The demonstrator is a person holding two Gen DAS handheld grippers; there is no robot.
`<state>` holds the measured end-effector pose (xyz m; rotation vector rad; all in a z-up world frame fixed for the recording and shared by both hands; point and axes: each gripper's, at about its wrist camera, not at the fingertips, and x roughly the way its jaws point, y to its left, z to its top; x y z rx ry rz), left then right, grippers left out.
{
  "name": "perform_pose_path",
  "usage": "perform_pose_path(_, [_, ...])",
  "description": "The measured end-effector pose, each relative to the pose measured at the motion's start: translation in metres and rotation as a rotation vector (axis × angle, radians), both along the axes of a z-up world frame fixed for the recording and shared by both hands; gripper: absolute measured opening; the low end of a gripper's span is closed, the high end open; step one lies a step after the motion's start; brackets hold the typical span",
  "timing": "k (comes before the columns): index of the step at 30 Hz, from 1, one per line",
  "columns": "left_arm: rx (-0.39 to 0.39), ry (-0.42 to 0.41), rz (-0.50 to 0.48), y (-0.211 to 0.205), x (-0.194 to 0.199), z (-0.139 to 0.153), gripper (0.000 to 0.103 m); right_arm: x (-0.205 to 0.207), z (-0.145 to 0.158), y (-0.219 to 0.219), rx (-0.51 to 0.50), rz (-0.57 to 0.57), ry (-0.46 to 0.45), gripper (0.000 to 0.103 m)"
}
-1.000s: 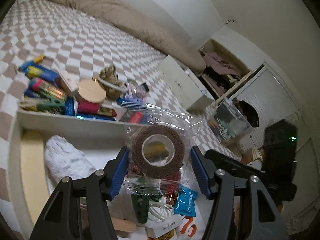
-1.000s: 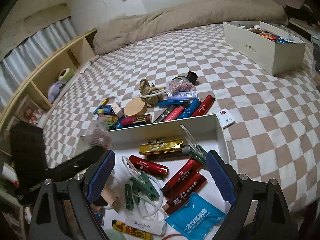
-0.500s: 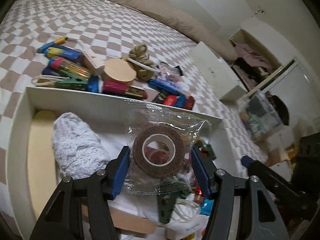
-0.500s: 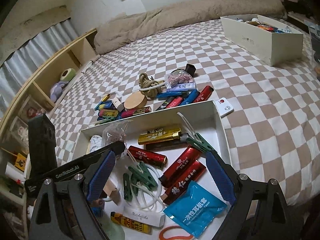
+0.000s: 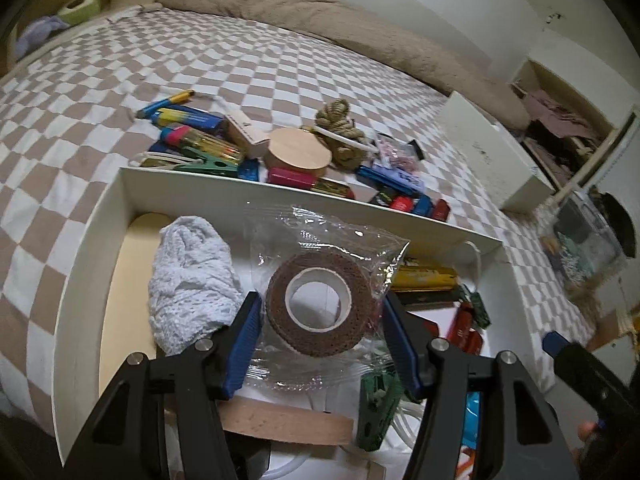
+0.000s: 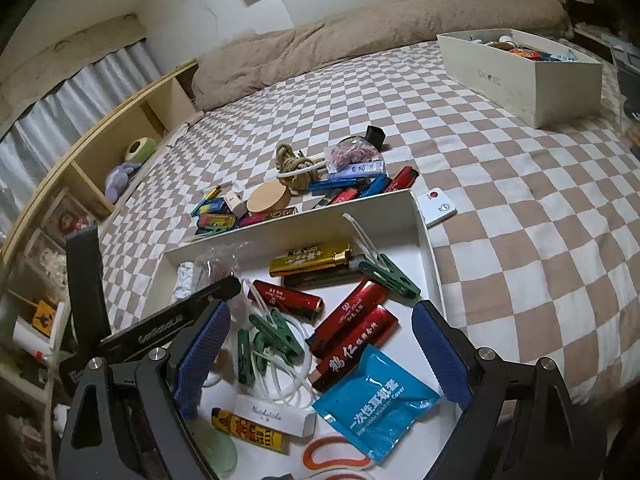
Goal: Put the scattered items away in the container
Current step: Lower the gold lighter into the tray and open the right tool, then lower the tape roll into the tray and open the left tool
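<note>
The left gripper [image 5: 320,340], still clenched on the bagged tape roll [image 5: 318,304], now hangs lower inside the box [image 5: 96,232]; the right gripper [image 6: 320,356] stays spread wide.

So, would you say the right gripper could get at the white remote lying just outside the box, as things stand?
Probably yes. The right gripper is open and holds nothing, and the white remote lies bare on the checkered bedspread beside the white box, nothing on it. Only that wall stands between them.
</note>
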<state>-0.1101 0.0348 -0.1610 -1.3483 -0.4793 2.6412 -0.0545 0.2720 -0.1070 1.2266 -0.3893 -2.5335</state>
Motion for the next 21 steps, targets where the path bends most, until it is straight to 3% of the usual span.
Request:
perform_pose_path(6, [-0.016,-0.016,0.099,0.004,-0.004,-0.002,0.06,0.008,-0.002,-0.003,0.017,0.031,0.013,0.092])
perform_pose_path(13, [-0.172,-0.026,0.107,0.027,-0.011,-0.006,0.062,0.015,0.003,-0.001,0.016,0.057,0.05,0.092])
perform_pose_path(15, [-0.192,-0.028,0.098,0.031,-0.012,-0.008,0.068,0.015,0.003,0.001,0.007,0.058,0.051,0.092])
perform_pose_path(19, [-0.176,-0.037,0.053,0.04,-0.014,-0.009,0.096,0.016,0.001,0.006,-0.002,0.053,0.048,0.092])
perform_pose_path(21, [-0.152,-0.03,0.046,0.041,-0.013,-0.009,0.101,0.016,0.001,0.008,-0.006,0.049,0.046,0.092])
